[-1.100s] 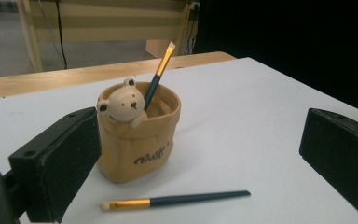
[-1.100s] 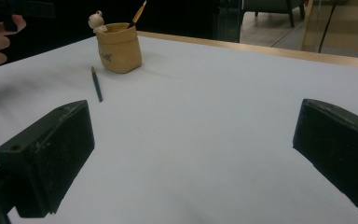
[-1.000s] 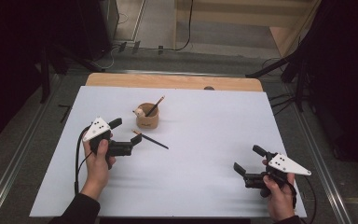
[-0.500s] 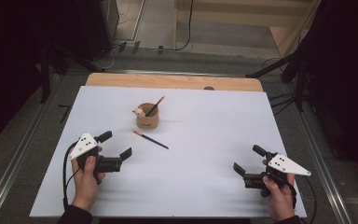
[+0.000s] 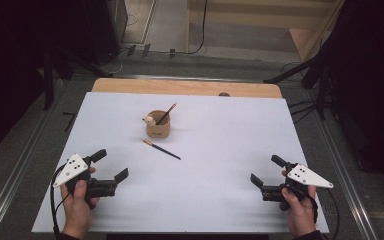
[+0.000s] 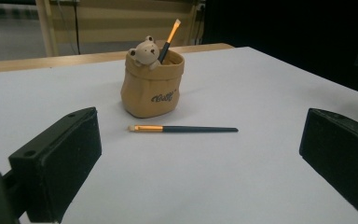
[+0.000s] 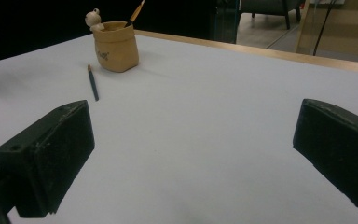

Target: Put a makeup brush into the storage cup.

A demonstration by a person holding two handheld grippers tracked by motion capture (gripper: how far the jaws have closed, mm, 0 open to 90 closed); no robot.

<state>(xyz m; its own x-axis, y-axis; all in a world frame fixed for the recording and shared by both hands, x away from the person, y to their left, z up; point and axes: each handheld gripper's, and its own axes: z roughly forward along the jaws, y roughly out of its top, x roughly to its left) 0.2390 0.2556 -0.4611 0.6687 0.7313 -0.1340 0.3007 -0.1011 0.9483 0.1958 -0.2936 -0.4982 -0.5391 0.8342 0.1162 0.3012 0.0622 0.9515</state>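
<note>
**A:** So the loose makeup brush [image 5: 161, 149] is lying flat on the white worktop [image 5: 220, 200], just in front of the little tan bear pot [image 5: 157, 126]. Near it, not touching. A second brush [image 5: 166, 114] stands inside the pot, leaning.

**B:** And the grippers? Both look parked to me.

**A:** Yep. Left gripper [image 5: 109, 169] is down at the near left edge, jaws spread wide, nothing between them. Right gripper [image 5: 265, 175] is at the near right, well apart from everything, jaws just as wide and empty.

**B:** What'd worry you from here?

**A:** My guess: that brush is thin and flat on the sheet, so jaws coming in too high could skate it away. Come in too close to the pot and you'd probably tip it, since it looks light.
</note>
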